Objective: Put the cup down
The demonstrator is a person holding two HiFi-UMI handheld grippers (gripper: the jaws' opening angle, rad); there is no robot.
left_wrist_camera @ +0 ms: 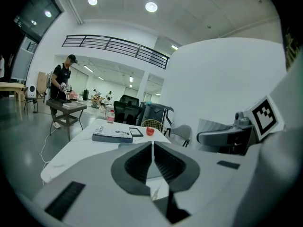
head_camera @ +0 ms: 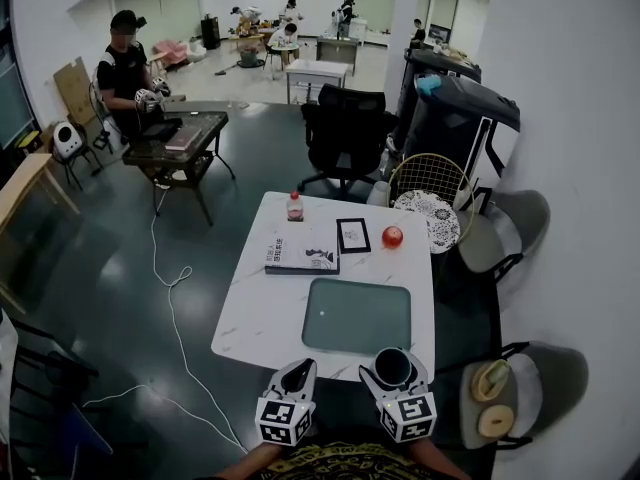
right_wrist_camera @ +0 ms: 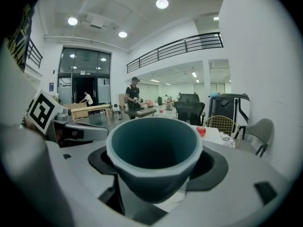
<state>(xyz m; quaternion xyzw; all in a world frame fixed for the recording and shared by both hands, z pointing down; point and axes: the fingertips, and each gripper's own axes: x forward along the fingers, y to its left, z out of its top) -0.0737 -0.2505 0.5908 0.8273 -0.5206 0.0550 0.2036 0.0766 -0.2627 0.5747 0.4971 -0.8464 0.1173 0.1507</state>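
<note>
The white table (head_camera: pixel 255 308) carries a grey-green mat (head_camera: pixel 356 315) on its near half and a book (head_camera: pixel 302 255) on its middle left part. At the table's near edge, the left gripper (head_camera: pixel 298 373) has its jaws pressed together with nothing in them. At the table's near right corner, the right gripper (head_camera: pixel 394 368) grasps the dark cup (right_wrist_camera: pixel 152 148) upright, its jaws wide around it.

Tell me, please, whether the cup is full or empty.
Empty, it seems: inside the cup only bare teal wall shows.
</note>
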